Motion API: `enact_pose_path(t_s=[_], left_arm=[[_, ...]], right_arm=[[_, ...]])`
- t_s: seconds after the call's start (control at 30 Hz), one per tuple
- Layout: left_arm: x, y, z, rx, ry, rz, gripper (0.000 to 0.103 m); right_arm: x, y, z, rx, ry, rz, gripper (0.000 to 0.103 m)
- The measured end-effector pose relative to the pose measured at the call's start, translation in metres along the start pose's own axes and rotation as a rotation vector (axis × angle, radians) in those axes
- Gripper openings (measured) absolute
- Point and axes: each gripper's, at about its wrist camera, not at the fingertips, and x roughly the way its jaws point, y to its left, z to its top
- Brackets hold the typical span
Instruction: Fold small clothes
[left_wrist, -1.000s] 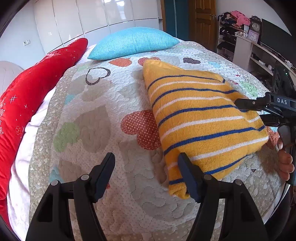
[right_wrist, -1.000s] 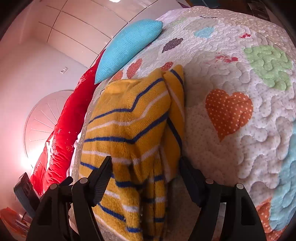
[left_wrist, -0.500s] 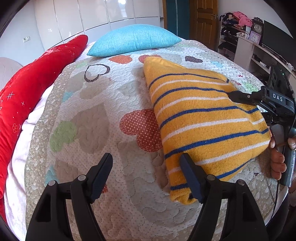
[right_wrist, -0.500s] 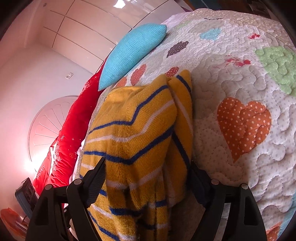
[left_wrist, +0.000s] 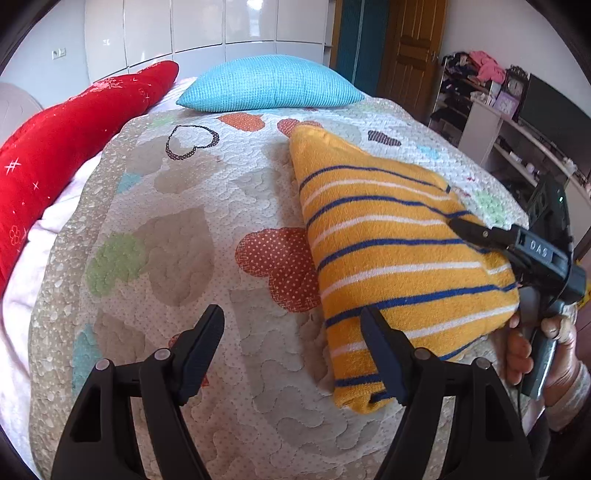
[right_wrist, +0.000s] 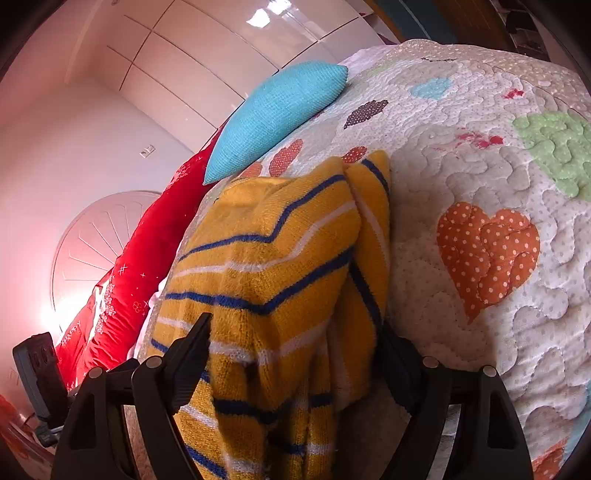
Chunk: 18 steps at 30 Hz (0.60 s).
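A folded yellow garment (left_wrist: 388, 240) with blue and white stripes lies on the heart-patterned quilt (left_wrist: 177, 251), right of centre. My left gripper (left_wrist: 291, 312) is open over bare quilt, and its right finger (left_wrist: 384, 354) overlaps the garment's near corner. My right gripper (right_wrist: 295, 323) is open and straddles the garment's (right_wrist: 277, 251) right edge, with bunched fabric between its spread fingers. In the left wrist view one of its fingers (left_wrist: 476, 232) rests on top of the garment; the other is hidden. A person's hand (left_wrist: 554, 354) holds its handle.
A blue pillow (left_wrist: 269, 83) lies at the head of the bed and a long red cushion (left_wrist: 66, 136) runs along the left edge. White wardrobe doors stand behind. Cluttered shelves (left_wrist: 491, 110) and a wooden door are at the right.
Both grippers' jaws have spread a little wider. The right gripper has pushed further onto the garment, so more fabric sits between its fingers. The left view has rolled slightly.
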Motion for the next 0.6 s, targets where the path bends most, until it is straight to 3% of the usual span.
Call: enact_pose_path(t_s=[0.2,0.37,0.47,0.57,0.6], left_arm=[[0.026,0.025,0.012,-0.156,0.037,-0.151,0.081],[0.063,0.027,0.032,-0.246,0.093,-0.391,0.088],[0.096,0.015,0.041,-0.261,0.191,-0.529,0.09],[0.109,0.0,0.045,-0.245,0.196,-0.522,0.096],[0.107,-0.006,0.047,-0.227,0.192,-0.524,0.094]], right_arm=[[-0.001,0.001,-0.002,-0.003,-0.006,0.004,0.086],[-0.001,0.0,-0.002,0.001,-0.008,0.01,0.087],[0.001,0.002,0.001,0.0,0.015,0.021,0.091],[0.006,0.001,0.01,0.027,0.08,0.018,0.09],[0.006,0.002,0.014,0.045,0.1,-0.006,0.08]])
